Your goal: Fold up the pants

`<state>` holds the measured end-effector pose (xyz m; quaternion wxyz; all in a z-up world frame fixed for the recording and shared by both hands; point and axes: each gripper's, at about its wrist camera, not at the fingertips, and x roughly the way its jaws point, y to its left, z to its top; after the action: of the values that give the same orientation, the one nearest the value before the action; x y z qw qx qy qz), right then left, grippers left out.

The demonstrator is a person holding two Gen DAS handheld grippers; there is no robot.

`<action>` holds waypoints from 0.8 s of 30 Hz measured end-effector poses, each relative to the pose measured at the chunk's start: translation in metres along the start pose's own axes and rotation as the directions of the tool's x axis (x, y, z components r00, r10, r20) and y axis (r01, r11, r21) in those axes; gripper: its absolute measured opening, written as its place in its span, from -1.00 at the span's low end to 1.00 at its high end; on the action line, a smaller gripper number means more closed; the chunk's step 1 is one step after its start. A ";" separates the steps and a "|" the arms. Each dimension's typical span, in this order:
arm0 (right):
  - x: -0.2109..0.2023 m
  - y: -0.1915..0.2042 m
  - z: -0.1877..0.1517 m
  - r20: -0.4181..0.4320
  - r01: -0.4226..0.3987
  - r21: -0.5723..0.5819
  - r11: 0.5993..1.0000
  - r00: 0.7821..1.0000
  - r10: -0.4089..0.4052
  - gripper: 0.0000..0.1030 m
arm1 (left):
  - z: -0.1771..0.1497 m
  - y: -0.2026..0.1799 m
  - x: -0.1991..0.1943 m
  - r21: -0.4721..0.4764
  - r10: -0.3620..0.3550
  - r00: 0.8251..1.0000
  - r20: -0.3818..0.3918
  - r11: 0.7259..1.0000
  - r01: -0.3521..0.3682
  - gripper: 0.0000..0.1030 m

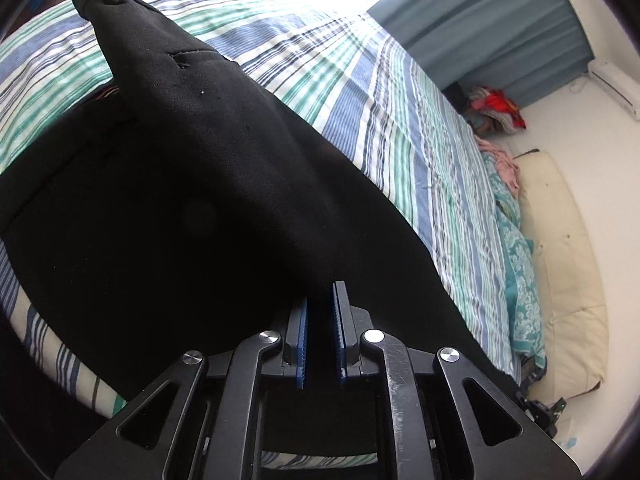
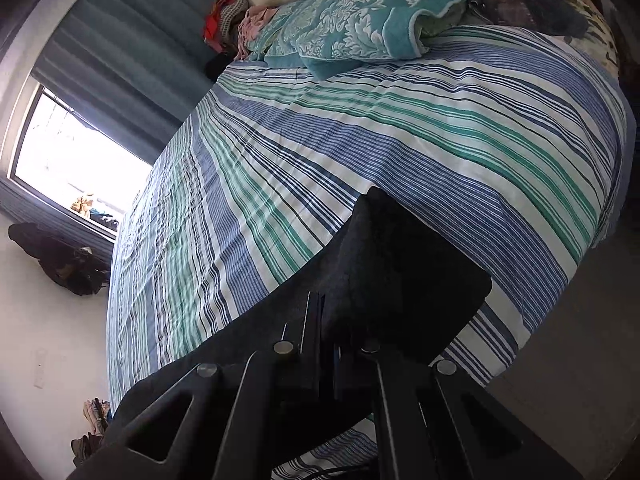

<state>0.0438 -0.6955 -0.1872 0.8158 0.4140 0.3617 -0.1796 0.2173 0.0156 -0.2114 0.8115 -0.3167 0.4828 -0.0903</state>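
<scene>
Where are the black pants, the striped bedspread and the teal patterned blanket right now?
black pants [image 1: 192,184]: left wrist view, middle of the lifted cloth.
striped bedspread [image 2: 400,136]: right wrist view, bare middle of the bed.
teal patterned blanket [image 2: 360,16]: right wrist view, its bunched top.

Left claw [image 1: 322,304] pinches black pants [image 1: 192,184] over striped bedspread [image 1: 400,120].

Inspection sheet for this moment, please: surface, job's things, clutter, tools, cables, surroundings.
Surface: bed with striped cover, mostly bare.
Job's things: black pants, lifted off the cover and stretched between both tools.
Clutter: teal patterned blanket at the bed's far end; red clothes pile beside it.
Tools: left tool shut on the pants; right tool pads hidden in the fabric, apparently gripping.
Cables: nothing seen.
Surroundings: grey-blue curtain, bright window, dark bundle on the floor, cream cushion.
</scene>
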 end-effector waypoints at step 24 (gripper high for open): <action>0.017 -0.029 0.019 -0.106 0.067 0.086 0.994 0.993 -0.057 -0.91 | -0.023 0.020 -0.020 -0.081 0.075 0.995 -0.070 0.993 -0.081 -0.88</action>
<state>0.0464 -0.7279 -0.2077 0.7706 0.4475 0.4077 -0.1992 0.1843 0.0307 -0.2165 0.7836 -0.3282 0.5252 -0.0486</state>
